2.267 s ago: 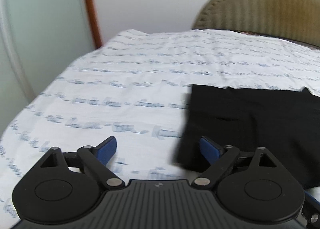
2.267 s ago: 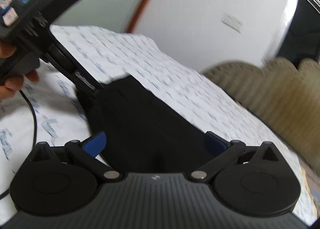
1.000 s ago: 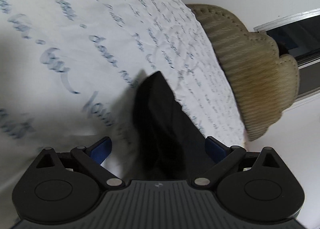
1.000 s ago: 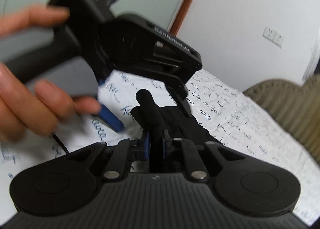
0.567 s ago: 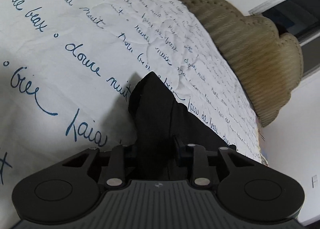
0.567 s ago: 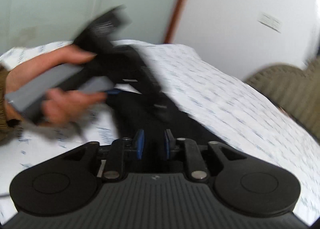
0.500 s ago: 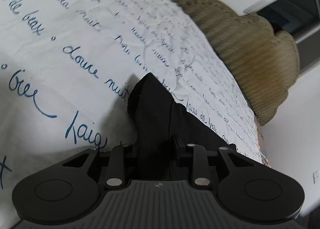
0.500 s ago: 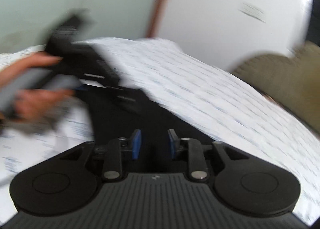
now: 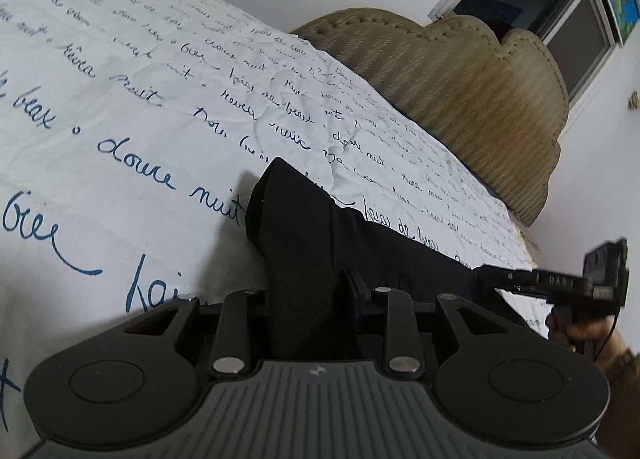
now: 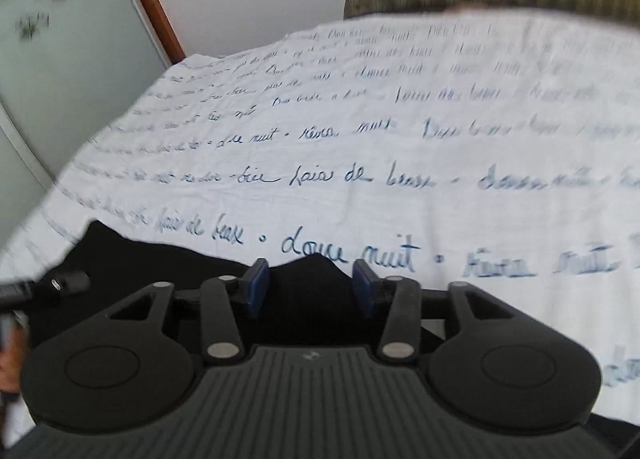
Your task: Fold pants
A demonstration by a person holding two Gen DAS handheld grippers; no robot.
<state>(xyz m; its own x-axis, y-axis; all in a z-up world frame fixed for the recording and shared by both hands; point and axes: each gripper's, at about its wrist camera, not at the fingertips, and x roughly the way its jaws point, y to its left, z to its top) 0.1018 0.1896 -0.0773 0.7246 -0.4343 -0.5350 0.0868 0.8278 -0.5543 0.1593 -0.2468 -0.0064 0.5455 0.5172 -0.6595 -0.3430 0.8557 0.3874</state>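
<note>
left claw (image 9: 306,291) pads buried in pants (image 9: 296,227)

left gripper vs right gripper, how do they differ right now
The left gripper is shut on a bunched fold of the black pants; the right gripper has its jaws opening, pants between them unpressed. The left's blue pads are hidden by cloth, the right's show. Both point at the bedsheet.

Two close wrist views over bed (image 9: 120,107)
</note>
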